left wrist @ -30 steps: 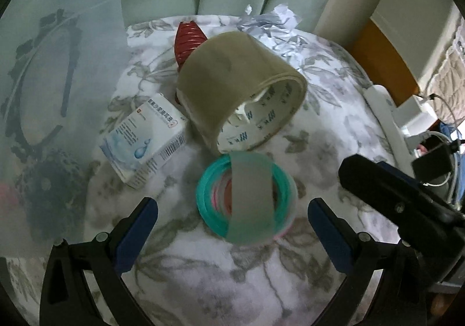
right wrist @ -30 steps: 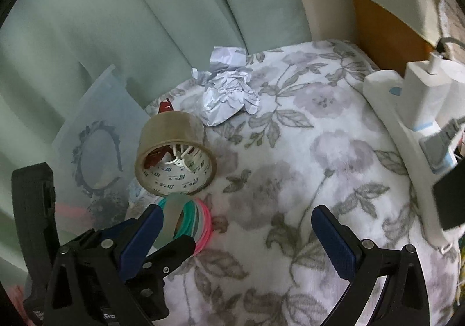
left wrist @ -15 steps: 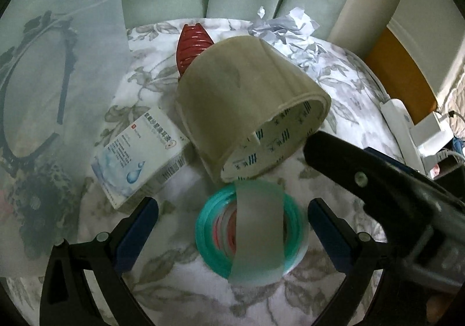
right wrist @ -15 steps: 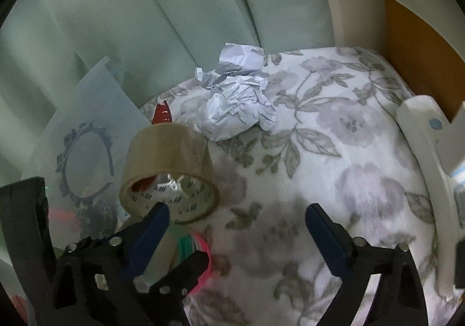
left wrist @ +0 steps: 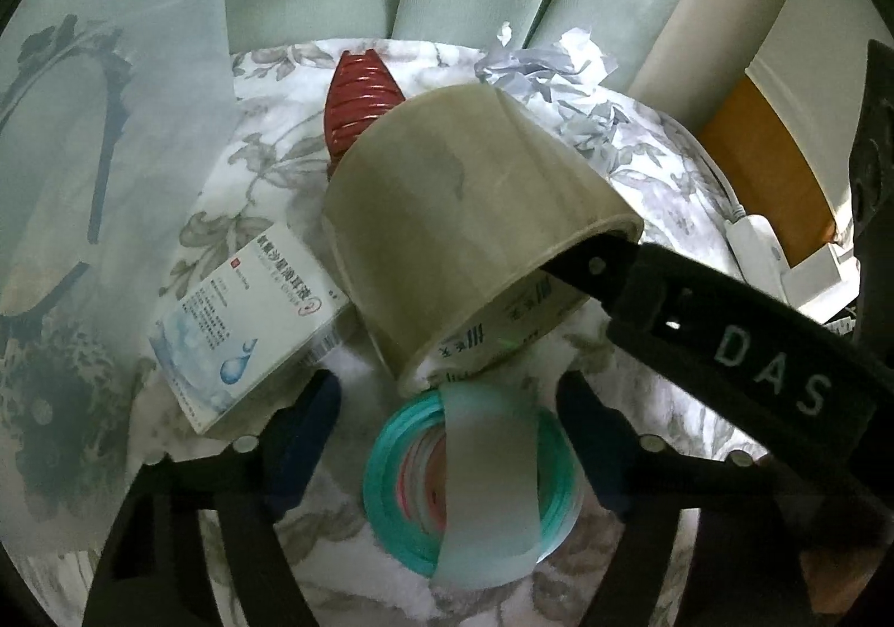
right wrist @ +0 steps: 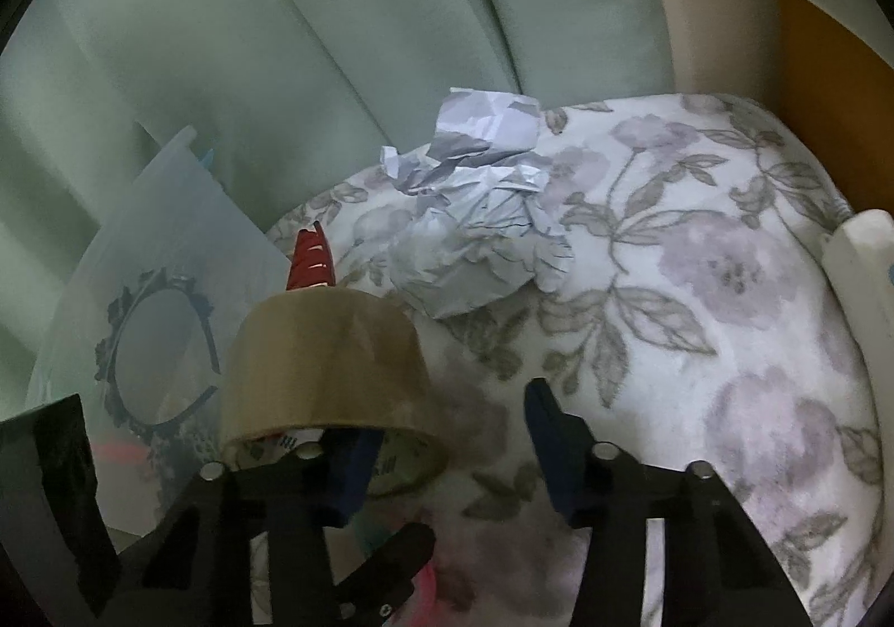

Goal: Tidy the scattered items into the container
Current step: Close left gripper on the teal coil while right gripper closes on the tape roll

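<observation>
Closing in on the small stuff first: the left gripper (left wrist: 447, 426) has its jaws coming together around the teal tape roll (left wrist: 475, 487), which stands on edge on the floral blanket (right wrist: 698, 291). It sits right between the blue pads, but I can't tell if they're pressing on it yet, looks like a sliver of gap on both sides.

The right gripper (right wrist: 447, 437) is also closing. Its left finger (right wrist: 352, 470) has gone inside the core of the big brown packing tape roll (left wrist: 464, 236), the other finger is outside on the blanket, so the roll's wall is between them, not squeezed so far as I can see.

Just left of the brown roll is a white and blue medicine box (left wrist: 246, 325), touching or nearly touching it. Behind the roll pokes a red ribbed thing (left wrist: 363, 96), partly hidden. Further back lies a crumpled paper wad (right wrist: 480, 213).

Off to the left is the translucent container (right wrist: 156, 291), with a dark headband showing through its wall. Green curtain (right wrist: 335, 40) behind everything.
</observation>
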A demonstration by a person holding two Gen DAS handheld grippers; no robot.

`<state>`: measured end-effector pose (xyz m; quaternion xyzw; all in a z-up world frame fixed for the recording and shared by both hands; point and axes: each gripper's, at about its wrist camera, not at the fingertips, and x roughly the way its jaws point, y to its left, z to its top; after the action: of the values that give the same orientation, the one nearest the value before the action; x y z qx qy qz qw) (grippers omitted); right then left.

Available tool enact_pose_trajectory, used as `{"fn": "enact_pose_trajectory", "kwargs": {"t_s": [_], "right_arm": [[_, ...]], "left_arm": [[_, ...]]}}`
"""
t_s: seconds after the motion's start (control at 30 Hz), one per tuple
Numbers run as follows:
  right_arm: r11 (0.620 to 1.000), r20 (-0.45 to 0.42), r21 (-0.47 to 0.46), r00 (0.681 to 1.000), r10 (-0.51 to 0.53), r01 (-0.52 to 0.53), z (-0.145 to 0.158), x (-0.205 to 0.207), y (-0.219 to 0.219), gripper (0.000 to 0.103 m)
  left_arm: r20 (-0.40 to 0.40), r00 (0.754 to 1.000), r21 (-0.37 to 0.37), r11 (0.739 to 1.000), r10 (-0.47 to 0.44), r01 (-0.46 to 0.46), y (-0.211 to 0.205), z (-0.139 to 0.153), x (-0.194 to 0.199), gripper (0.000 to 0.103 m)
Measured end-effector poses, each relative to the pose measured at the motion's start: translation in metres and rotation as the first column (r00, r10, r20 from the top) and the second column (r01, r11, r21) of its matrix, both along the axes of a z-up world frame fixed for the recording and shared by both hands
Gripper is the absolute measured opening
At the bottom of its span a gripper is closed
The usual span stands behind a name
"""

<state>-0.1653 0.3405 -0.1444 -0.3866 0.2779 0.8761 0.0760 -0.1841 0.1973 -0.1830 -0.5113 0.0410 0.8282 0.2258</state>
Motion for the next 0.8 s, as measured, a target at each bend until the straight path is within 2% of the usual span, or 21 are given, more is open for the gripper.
{"fn": "enact_pose_trajectory", "kwargs": {"t_s": [0.13,0.37,0.7,0.73,0.8], "right_arm": [[1.0,-0.006,-0.002,1.0,0.002,-0.002,0.002,-0.002,-0.003,0.033],[1.0,-0.031,-0.015,0.999,-0.028,0.027,0.01,0.008,-0.002,0.022],[0.995,-0.033,-0.027,0.995,-0.093,0.092,0.021,0.03,0.007,0.022],[0.995,-0.033,-0.029,0.995,-0.099,0.098,0.021,0.032,0.008,0.022],[0.994,-0.036,-0.032,0.993,-0.11,0.109,0.024,0.037,0.01,0.022]], "left_arm": [[-0.008,1.0,0.012,1.0,-0.006,0.007,-0.001,0.003,0.001,0.057],[-0.018,1.0,0.016,1.0,-0.006,0.006,-0.005,0.011,0.003,0.049],[-0.011,1.0,0.022,1.0,-0.009,0.009,-0.01,0.018,0.013,0.048],[-0.004,1.0,0.024,1.0,-0.008,0.008,-0.01,0.018,0.012,0.049],[0.005,1.0,0.013,1.0,-0.008,0.008,-0.009,0.017,0.012,0.06]]}}
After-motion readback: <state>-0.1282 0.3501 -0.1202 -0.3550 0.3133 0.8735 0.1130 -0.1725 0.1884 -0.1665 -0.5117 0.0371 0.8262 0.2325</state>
